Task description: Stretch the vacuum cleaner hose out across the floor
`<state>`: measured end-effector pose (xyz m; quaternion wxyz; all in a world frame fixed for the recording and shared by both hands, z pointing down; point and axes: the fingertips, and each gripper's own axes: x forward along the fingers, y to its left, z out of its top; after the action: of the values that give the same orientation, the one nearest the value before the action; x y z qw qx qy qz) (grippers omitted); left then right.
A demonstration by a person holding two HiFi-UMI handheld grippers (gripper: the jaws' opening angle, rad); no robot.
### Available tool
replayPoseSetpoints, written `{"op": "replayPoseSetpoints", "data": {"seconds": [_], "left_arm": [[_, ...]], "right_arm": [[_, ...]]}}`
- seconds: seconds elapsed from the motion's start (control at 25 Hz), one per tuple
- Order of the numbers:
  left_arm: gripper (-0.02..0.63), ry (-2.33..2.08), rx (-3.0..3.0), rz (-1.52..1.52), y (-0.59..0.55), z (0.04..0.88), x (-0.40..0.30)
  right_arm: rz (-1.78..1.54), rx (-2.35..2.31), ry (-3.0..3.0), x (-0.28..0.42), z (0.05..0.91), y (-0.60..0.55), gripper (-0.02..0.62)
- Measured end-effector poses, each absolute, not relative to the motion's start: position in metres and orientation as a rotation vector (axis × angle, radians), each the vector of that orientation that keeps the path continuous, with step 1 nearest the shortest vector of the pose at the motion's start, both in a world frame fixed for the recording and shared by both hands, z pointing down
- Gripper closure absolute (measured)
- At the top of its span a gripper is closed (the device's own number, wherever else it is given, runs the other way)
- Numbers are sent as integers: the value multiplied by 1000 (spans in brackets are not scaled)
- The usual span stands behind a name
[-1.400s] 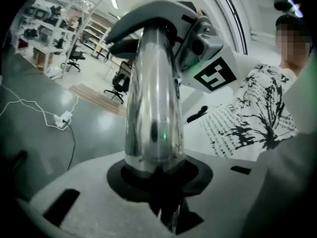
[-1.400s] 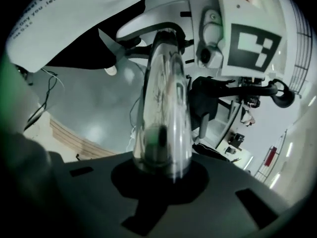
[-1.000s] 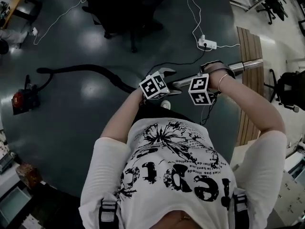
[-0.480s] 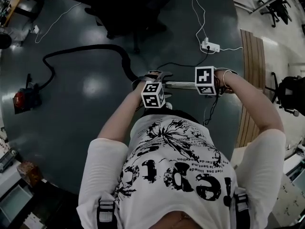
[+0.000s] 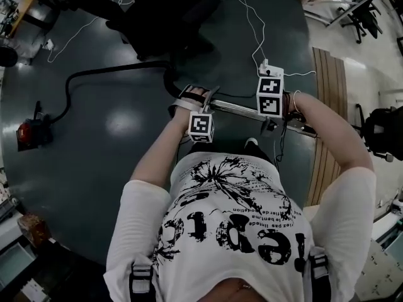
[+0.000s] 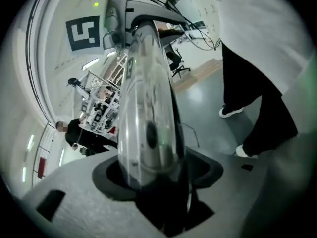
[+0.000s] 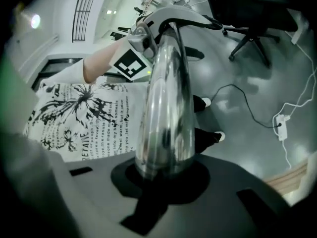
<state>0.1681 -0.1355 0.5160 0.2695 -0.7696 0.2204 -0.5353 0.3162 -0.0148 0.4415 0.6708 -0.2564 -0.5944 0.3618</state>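
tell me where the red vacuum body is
Head view: the red vacuum body sits on the floor at far left, at the end of the black hose.

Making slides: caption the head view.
Left gripper, jaws just closing on the metal wand that the right gripper grips; black hose curves across floor.

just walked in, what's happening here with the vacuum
A person holds a gripper in each hand. The right gripper is shut on the vacuum's metal wand. The left gripper has just been closing its fingers, which clasp the same wand. The black hose lies in a bend across the floor to the red vacuum cleaner, not yet stretched straight.
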Motion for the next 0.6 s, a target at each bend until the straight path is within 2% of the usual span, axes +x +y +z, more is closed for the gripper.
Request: {"op": "replayPoseSetpoints", "data": {"seconds": [0.12, 0.2, 0.24, 0.44, 0.6], "left_arm": [[397, 704, -1988, -1469, -152, 496, 196], [507, 734, -1945, -1489, -156, 480, 224], [528, 727, -1943, -1498, -156, 475, 241], [558, 636, -2006, -1572, -145, 484, 312], [565, 543, -2112, -1715, -127, 505, 349]], "right_arm": [[899, -630, -1345, 349, 423, -10, 546], [941, -674, -1344, 380, 410, -5, 546], [948, -692, -1342, 399, 405, -4, 546], [886, -722, -1313, 476, 406, -2, 546], [470, -577, -1334, 530, 441, -31, 534]]}}
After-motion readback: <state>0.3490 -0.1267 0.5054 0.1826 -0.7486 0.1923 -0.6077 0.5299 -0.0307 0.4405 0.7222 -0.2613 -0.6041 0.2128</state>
